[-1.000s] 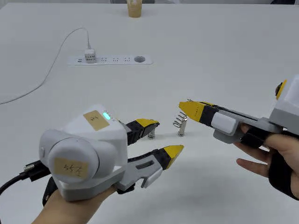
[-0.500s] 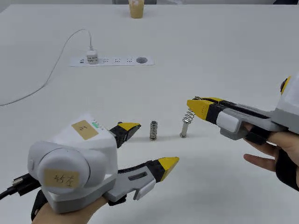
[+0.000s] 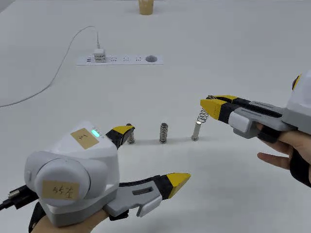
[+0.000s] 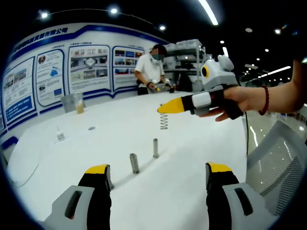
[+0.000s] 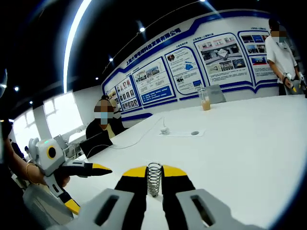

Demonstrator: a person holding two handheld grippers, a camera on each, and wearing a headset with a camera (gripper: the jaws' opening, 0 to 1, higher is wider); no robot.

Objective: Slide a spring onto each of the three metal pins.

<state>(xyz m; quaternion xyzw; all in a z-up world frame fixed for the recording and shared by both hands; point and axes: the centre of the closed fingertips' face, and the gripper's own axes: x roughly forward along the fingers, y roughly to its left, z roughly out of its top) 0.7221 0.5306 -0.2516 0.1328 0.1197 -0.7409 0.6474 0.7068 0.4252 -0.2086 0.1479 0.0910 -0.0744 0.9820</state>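
Observation:
Three metal pins stand in a row on the white table [image 3: 233,58]. The left pin [image 3: 130,137] and the middle pin [image 3: 164,132] each wear a spring. The right pin [image 3: 196,131] is bare. My right gripper [image 3: 210,105] is shut on a spring [image 3: 202,116], which hangs tilted with its lower end at the top of the right pin. The same spring [image 5: 154,178] stands between the right gripper's [image 5: 154,173] jaws. My left gripper [image 3: 149,155] is open and holds nothing, its upper fingertip just left of the left pin. From the left gripper [image 4: 158,172], the bare pin [image 4: 155,147] stands below the hanging spring [image 4: 164,120].
A white power strip [image 3: 116,59] with a plugged charger [image 3: 99,53] and a cable [image 3: 53,80] lies at the back left. A cup [image 3: 146,6] stands at the far edge. A person [image 4: 149,72] stands beyond the table, and another person [image 5: 103,125] sits at it.
My left gripper has drawn back toward me and to the left, uncovering the two sprung pins. My right gripper still holds the spring by the right pin's top.

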